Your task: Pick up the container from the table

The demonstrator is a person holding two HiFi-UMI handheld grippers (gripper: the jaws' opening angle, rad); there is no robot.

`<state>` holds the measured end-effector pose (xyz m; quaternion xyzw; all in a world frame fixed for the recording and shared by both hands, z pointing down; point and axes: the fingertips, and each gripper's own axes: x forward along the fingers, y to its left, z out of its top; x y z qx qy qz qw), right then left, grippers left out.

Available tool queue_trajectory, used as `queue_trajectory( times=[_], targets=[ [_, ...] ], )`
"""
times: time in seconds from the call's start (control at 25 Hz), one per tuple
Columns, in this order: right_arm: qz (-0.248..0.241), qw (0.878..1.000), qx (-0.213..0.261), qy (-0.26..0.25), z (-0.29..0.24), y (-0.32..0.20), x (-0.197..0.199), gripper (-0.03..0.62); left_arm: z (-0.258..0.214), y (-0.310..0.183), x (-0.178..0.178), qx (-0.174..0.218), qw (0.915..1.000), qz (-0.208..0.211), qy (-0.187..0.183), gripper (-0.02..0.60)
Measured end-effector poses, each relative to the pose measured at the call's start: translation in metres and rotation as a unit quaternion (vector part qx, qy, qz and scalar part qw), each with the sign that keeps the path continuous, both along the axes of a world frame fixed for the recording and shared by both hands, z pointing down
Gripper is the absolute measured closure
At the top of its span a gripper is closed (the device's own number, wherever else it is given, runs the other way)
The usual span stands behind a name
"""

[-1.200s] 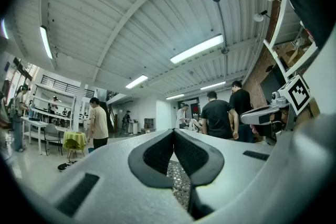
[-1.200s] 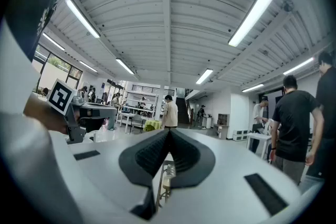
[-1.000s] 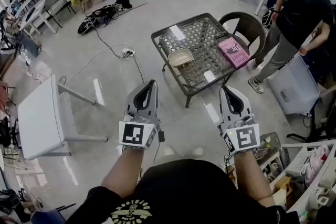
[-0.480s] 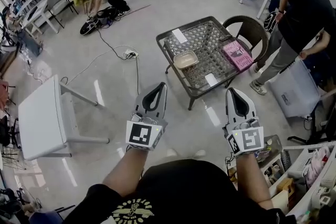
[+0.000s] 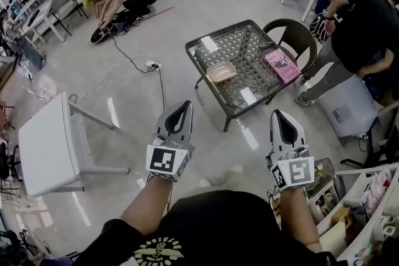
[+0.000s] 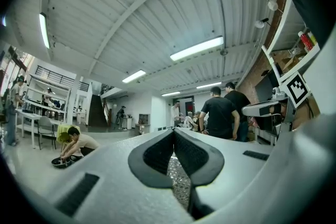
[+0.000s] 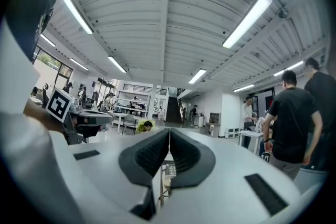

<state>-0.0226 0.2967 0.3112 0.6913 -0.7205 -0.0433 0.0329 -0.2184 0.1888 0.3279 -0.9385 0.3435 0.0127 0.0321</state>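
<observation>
The container [image 5: 221, 71], a shallow beige tray, sits on the near-left part of a dark lattice-top table [image 5: 237, 47] in the head view. A pink book [image 5: 282, 65] and two white cards lie on the same top. My left gripper [image 5: 184, 105] is held out over the floor, short of the table and to its left, jaws shut and empty. My right gripper [image 5: 278, 114] hovers below the table's near corner, also shut on nothing. In the left gripper view the left gripper [image 6: 173, 130] shows pads meeting at the tip; the right gripper [image 7: 169, 129] looks the same in its own view.
A wicker chair [image 5: 293, 34] stands behind the table. A person in black [image 5: 361, 22] and a grey bin [image 5: 346, 106] are to its right. A white table [image 5: 43, 146] is at left, a cable with a power strip [image 5: 153, 63] crosses the floor, and a cluttered cart [image 5: 349, 209] is lower right.
Both grippers have slid slightly lower and rightward in the head view, still shut. The person at the back left has crouched down on the floor.
</observation>
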Motion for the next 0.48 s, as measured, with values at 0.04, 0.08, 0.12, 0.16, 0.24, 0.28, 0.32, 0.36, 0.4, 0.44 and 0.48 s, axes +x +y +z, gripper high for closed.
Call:
queue_trajectory(
  times=[0.04,0.08,0.12,0.16,0.24,0.28,0.32,0.36,0.4,0.44,0.48],
  targets=[
    [0.001,1.0,-0.002,0.0,0.002,-0.001,0.0,0.582,0.003,-0.002,0.0,-0.002,1.0,0.0,-0.001,0.578],
    [0.002,1.0,-0.004,-0.001,0.003,-0.003,0.001,0.582,0.006,-0.005,0.001,-0.004,1.0,0.001,-0.002,0.578],
    [0.002,1.0,-0.004,-0.002,0.004,-0.006,0.003,0.582,0.008,-0.008,0.002,-0.005,1.0,0.001,-0.002,0.578],
    [0.003,1.0,-0.006,-0.003,0.005,-0.009,0.005,0.583,0.011,-0.012,0.003,-0.007,1.0,0.0,-0.002,0.578],
    [0.001,1.0,-0.009,-0.005,0.008,-0.017,0.008,0.582,0.016,-0.019,0.005,-0.01,0.9999,-0.002,-0.005,0.578],
    [0.0,1.0,-0.01,-0.006,0.009,-0.022,0.011,0.582,0.018,-0.023,0.007,-0.011,0.9999,-0.003,-0.007,0.578],
    [0.0,1.0,-0.01,-0.007,0.009,-0.027,0.014,0.582,0.019,-0.027,0.008,-0.012,0.9999,-0.004,-0.008,0.578],
    [-0.002,1.0,-0.009,-0.008,0.009,-0.033,0.017,0.582,0.019,-0.032,0.01,-0.012,0.9999,-0.006,-0.009,0.578],
    [-0.004,1.0,-0.008,-0.009,0.009,-0.039,0.019,0.583,0.02,-0.036,0.012,-0.012,0.9999,-0.008,-0.009,0.578],
    [-0.007,1.0,-0.007,-0.01,0.01,-0.045,0.022,0.582,0.021,-0.041,0.014,-0.013,0.9998,-0.01,-0.009,0.578],
    [-0.01,1.0,-0.007,-0.009,0.011,-0.051,0.023,0.582,0.023,-0.045,0.015,-0.014,0.9998,-0.012,-0.009,0.578]
  ],
)
